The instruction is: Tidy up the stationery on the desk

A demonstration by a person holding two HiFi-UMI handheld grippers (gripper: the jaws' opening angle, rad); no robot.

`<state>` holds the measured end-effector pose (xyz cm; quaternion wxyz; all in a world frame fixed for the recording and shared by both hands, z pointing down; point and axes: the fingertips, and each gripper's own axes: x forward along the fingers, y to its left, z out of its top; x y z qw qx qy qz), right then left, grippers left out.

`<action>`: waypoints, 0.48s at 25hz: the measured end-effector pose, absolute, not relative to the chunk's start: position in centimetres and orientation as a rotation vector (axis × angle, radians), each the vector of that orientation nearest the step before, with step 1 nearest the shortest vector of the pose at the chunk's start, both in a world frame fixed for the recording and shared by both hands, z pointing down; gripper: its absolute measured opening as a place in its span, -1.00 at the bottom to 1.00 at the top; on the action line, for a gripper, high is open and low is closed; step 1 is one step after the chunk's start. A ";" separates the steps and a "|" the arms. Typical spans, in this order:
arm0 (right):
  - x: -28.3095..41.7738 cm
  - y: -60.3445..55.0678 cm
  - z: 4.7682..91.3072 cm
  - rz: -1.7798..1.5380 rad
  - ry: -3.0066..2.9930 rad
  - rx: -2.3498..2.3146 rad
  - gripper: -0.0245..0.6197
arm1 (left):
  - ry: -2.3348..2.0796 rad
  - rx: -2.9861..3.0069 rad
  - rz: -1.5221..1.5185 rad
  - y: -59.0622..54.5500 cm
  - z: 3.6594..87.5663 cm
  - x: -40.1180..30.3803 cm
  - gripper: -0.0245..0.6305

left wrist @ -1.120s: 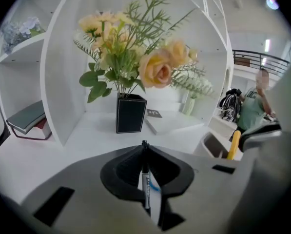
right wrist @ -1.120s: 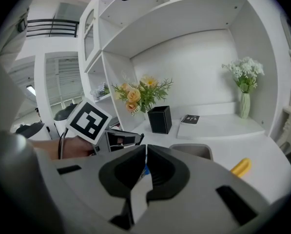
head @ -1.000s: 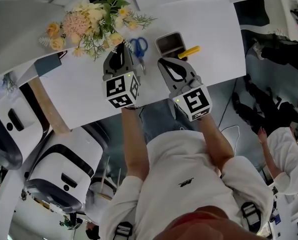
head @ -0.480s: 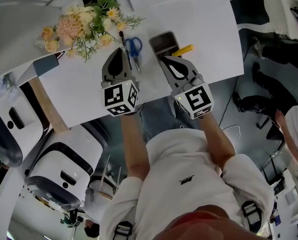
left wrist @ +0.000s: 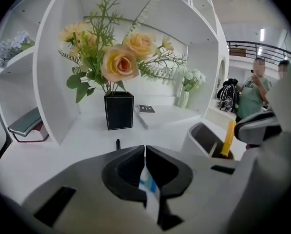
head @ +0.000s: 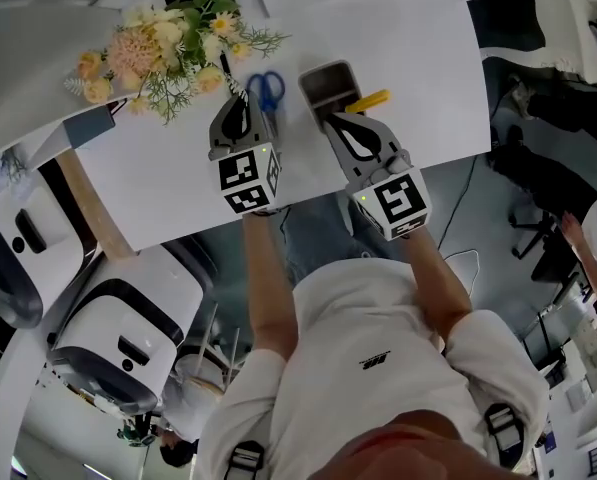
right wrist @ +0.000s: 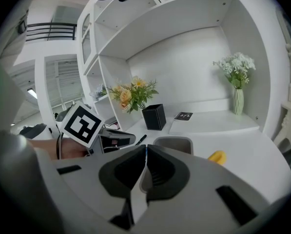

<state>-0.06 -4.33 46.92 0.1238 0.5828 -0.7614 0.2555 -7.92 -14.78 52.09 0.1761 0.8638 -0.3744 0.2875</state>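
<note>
- Left gripper (head: 242,100) has edged up the frame since the earlier picture, and its tips are now just beside the scissors (head: 268,90). The right gripper (head: 329,119) sits much as it did.
- The left gripper's jaws are together at the tips. A white and blue sliver shows in the slot behind them, probably the counter and scissors seen through the gap, so I judge it empty.
- The right gripper's jaws are also together, with nothing between them. It sits in the middle of the head view, just below the bin (head: 330,86).
- The scissors lie flat on the counter (head: 408,58), upper middle of the frame, between the flowers (head: 163,48) and the bin.
- A yellow marker (head: 370,100) already leans out of the bin, and a black pen (left wrist: 118,144) lies loose in front of the left gripper.
- The scissors should be light and stiff. Lying flat on a smooth top, they will likely skate if nudged.
- The best hold is probably across a handle loop or the neck by the pivot, with the jaws opened first and one jaw on each side.
</note>
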 end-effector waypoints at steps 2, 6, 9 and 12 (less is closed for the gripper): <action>-0.2 -4.3 47.1 0.750 -2.221 1.697 -0.92 | -1.045 2.440 0.849 -14.6 53.0 -7.6 -0.93; -0.3 -4.1 47.4 0.762 -2.220 1.694 -0.92 | -1.011 2.419 0.919 -14.2 55.0 -7.2 -0.93; -0.3 -4.1 47.5 0.769 -2.217 1.696 -0.92 | -0.996 2.399 0.955 -13.9 56.2 -7.0 -0.93; -0.2 -4.0 47.6 0.775 -2.214 1.698 -0.92 | -0.990 2.379 0.986 -13.8 57.0 -6.7 -0.93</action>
